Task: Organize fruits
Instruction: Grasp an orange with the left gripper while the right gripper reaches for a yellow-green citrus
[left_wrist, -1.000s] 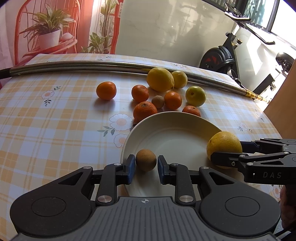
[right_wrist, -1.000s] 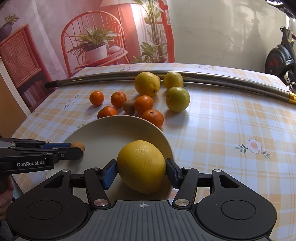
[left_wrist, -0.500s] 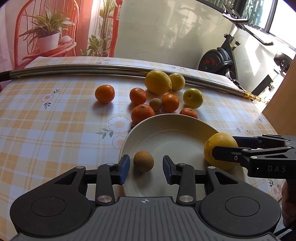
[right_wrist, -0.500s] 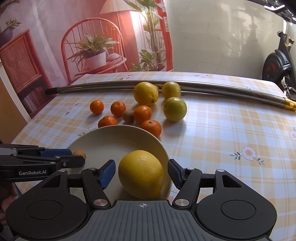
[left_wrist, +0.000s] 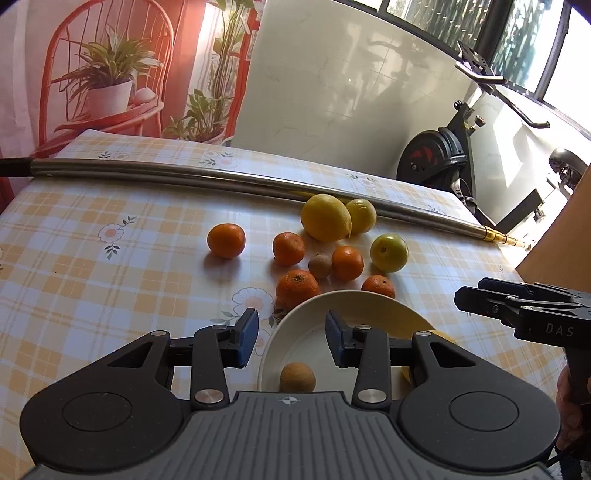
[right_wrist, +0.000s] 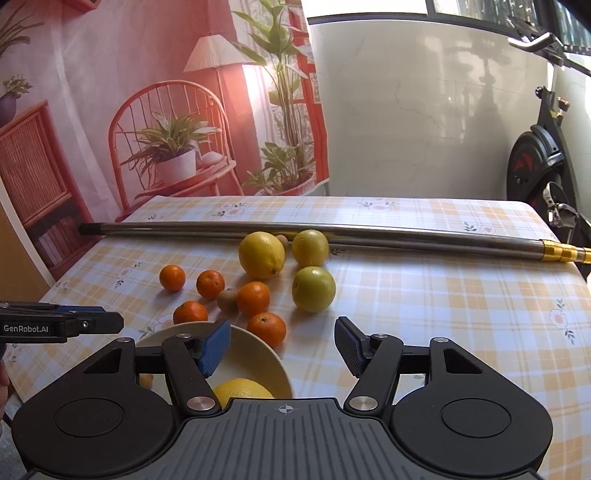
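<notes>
A cream plate holds a brown kiwi and a big yellow citrus. My left gripper stands open above the plate's near edge, with the kiwi lying loose below it. My right gripper is open too, raised over the plate's right rim, the citrus beneath it. Beyond the plate lie several oranges, a second kiwi, a large lemon, a smaller yellow fruit and a green-yellow fruit.
A long metal pole lies across the far side of the checked tablecloth. An exercise bike stands beyond the table's right end. A wooden board rises at the right.
Both grippers opened and let go: the kiwi and the yellow citrus now lie on the plate. Both grippers pulled back and up, so the plate sits lower in view.
</notes>
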